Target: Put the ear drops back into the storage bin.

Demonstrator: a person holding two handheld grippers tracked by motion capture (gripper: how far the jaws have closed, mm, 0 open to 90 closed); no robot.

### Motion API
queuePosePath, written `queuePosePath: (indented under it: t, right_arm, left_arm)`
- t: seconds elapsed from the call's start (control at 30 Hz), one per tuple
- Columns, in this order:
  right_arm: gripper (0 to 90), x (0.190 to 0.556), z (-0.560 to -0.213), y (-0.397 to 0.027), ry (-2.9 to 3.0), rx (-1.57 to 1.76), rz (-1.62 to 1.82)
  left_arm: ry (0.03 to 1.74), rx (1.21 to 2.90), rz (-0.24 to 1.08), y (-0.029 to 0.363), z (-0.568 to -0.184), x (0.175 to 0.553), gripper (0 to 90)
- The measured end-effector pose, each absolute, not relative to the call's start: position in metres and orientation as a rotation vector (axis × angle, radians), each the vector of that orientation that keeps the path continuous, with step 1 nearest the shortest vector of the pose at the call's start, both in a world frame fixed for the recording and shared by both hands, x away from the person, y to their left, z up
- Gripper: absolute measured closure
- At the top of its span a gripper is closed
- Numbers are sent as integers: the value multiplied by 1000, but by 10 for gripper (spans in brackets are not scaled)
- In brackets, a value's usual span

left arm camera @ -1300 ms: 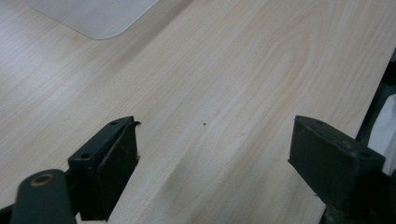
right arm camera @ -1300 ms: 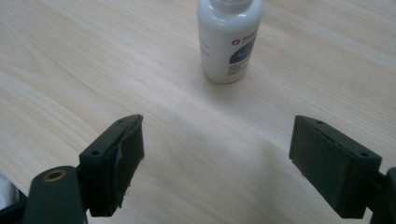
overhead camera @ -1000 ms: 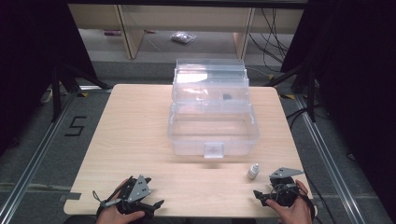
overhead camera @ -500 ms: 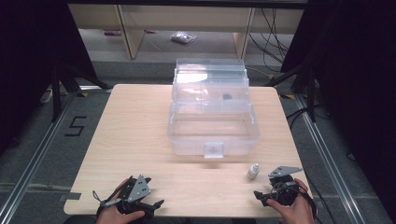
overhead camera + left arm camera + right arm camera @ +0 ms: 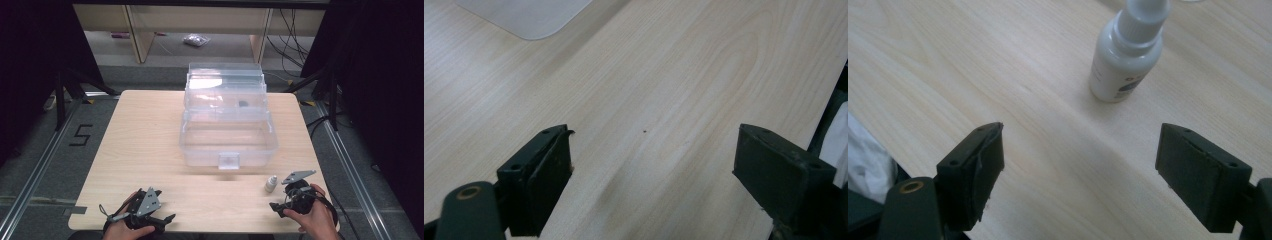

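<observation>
A clear plastic box (image 5: 227,137) with its lid raised stands in the middle of the wooden table (image 5: 145,145). A small white dropper bottle (image 5: 270,184) (image 5: 1129,52) stands upright near the front right, just ahead of my right gripper (image 5: 278,207) (image 5: 1080,160). That gripper is open with bare table between its jaws. My left gripper (image 5: 162,220) (image 5: 654,170) rests at the front left edge, open over bare wood, with nothing between its jaws.
A small dark item (image 5: 243,104) lies in the box's upper tray. A corner of the box's base (image 5: 529,17) shows at the top of the left gripper view. Shelving, cables and a bagged item (image 5: 195,40) lie on the floor beyond the table.
The right gripper has shifted slightly nearer the table's front edge. The left gripper, the bottle and the box stay where they were.
</observation>
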State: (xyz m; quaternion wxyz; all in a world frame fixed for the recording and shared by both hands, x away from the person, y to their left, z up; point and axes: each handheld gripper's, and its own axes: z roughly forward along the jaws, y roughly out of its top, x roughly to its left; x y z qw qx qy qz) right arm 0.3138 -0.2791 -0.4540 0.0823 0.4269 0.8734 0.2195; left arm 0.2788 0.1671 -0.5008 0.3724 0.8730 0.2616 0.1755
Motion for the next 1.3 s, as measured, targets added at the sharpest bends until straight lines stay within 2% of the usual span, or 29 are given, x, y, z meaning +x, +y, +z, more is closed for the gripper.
queuePosePath:
  t: [0.8,1.3]
  right_arm:
    - [233,338,-443,-263,2728,1160,490]
    - [314,361,-445,-256,2732,1155,416]
  left_arm:
    - [668,2246,460,167,-501,279,150]
    - [680,2231,443,166,-501,279,149]
